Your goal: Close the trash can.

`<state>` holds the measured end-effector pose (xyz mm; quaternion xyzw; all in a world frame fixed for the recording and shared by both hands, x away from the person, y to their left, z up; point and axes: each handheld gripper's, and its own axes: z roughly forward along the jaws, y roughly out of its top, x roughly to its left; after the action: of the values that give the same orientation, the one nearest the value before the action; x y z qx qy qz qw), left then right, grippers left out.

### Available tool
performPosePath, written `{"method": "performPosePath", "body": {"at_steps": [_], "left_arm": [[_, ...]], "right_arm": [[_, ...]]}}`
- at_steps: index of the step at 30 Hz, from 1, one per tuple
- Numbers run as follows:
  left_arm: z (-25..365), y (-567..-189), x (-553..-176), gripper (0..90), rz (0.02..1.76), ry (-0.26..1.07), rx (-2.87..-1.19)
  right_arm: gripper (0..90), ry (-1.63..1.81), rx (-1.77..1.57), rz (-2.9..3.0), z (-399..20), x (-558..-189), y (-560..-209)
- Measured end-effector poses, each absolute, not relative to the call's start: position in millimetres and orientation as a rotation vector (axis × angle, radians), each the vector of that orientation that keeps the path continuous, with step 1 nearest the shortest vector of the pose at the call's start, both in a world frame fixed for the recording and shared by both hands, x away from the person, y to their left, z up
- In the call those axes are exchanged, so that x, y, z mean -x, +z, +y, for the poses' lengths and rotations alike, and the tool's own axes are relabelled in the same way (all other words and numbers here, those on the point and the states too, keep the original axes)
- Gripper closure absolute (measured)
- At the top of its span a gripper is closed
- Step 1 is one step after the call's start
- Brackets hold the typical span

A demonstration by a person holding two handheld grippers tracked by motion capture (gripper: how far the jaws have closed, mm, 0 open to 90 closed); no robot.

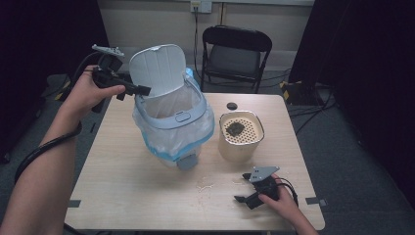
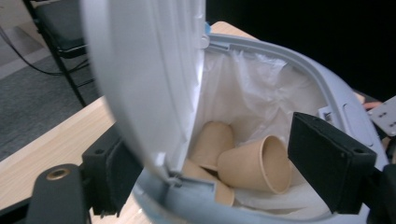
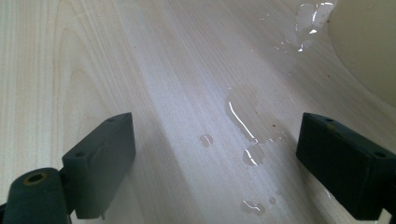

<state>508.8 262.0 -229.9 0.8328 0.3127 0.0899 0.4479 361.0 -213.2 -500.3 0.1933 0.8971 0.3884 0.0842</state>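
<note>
From above, the left gripper (image 1: 139, 91) is raised at the far left edge of the pale wooden table (image 1: 122, 196), its jaws pointing across at the upright white ribbed plastic lid (image 1: 159, 68) of the pale blue-grey pedal bin (image 1: 171, 125). The bin is lined with a thin white bag (image 1: 169, 105). The left gripper view adds what the high view cannot: the lid's lower edge (image 2: 154, 116) stands between the two black jaws, which are spread apart; the left jaw sits just behind the lid and the right one hangs clear over the bin's mouth, so I cannot tell that either pad presses on it. That view also looks down into the bin, where three tan paper cups (image 2: 254, 163) lie tipped together on the liner, just beyond the jaws.

The right gripper (image 1: 244, 187) lies low on the near right part of the table, held by a hand whose wrist comes in from the bottom edge. Its own view shows both jaws wide apart with nothing between them, over a scatter of clear liquid droplets (image 3: 250, 151) on the wood. Just beyond it stands one cream round container (image 1: 240, 137) with a perforated top carrying a dark lump (image 1: 235, 128).

The left forearm reaches up and forward, its wrist bent toward the bin.
</note>
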Motion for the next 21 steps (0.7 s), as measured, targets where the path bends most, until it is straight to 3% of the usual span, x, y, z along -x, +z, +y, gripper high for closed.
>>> {"method": "performPosePath", "body": {"at_steps": [21], "left_arm": [[242.2, -218.1, -497.2, 15.7, 0.668, 0.273, -2.094]], "right_arm": [[10.7, 1.157, -0.576, 2.679, -213.0, -360.9, -500.3]]}}
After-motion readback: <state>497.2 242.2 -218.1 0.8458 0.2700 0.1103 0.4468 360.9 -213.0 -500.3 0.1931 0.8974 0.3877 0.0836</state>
